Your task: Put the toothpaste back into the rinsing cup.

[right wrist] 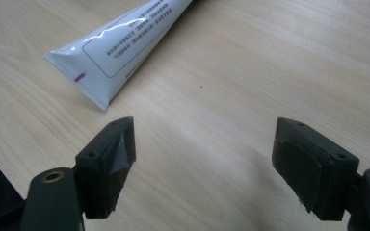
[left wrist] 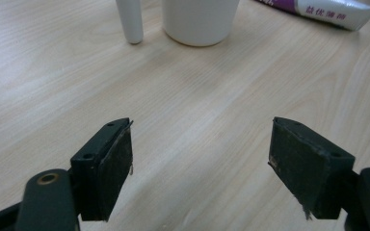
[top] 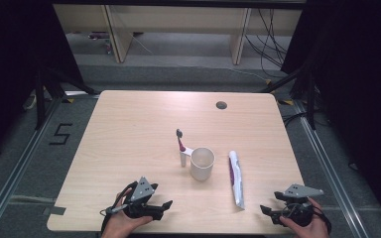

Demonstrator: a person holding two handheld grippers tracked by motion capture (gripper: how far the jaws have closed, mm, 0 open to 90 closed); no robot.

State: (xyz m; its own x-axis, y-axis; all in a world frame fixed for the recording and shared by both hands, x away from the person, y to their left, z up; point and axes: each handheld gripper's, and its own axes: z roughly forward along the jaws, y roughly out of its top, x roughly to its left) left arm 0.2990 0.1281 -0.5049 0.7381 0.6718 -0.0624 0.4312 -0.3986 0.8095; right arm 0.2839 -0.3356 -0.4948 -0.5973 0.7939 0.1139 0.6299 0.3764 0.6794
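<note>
- The left gripper (top: pixel 167 204) rests low at the near edge of the table (top: pixel 129 129), its jaws spread wide with nothing between them; in the left gripper view only bare wood lies between the two black pads (left wrist: pixel 120 159).
- Ahead of those jaws and well apart from them stands one white cup (left wrist: pixel 200 21), slightly towards the left-hand jaw's side of the gap; just beside it, further to that side, is the white handle end of a toothbrush (left wrist: pixel 130 21).
- In the high view the toothbrush stands upright just beside the cup, dark head at the top with a pink neck below it; whether it touches the cup cannot be told.
- The right gripper (top: pixel 264 208) sits at the near right corner of the table, its jaws likewise wide and holding nothing.
- One toothpaste tube (right wrist: pixel 120 45) lies flat ahead of the right gripper's left-hand jaw, its crimped end nearest that jaw, close but not touching, the body running away from it.
- The tube is white with a purple band; a small purple mark sits by the crimp, and a framed block of small print is too fine to read. In the left gripper view, white characters on the purple band show but are not legible.
- Count: one cup, one toothbrush, one tube, two grippers.
- A round hole (top: pixel 221 105) sits at the table's far edge.
</note>
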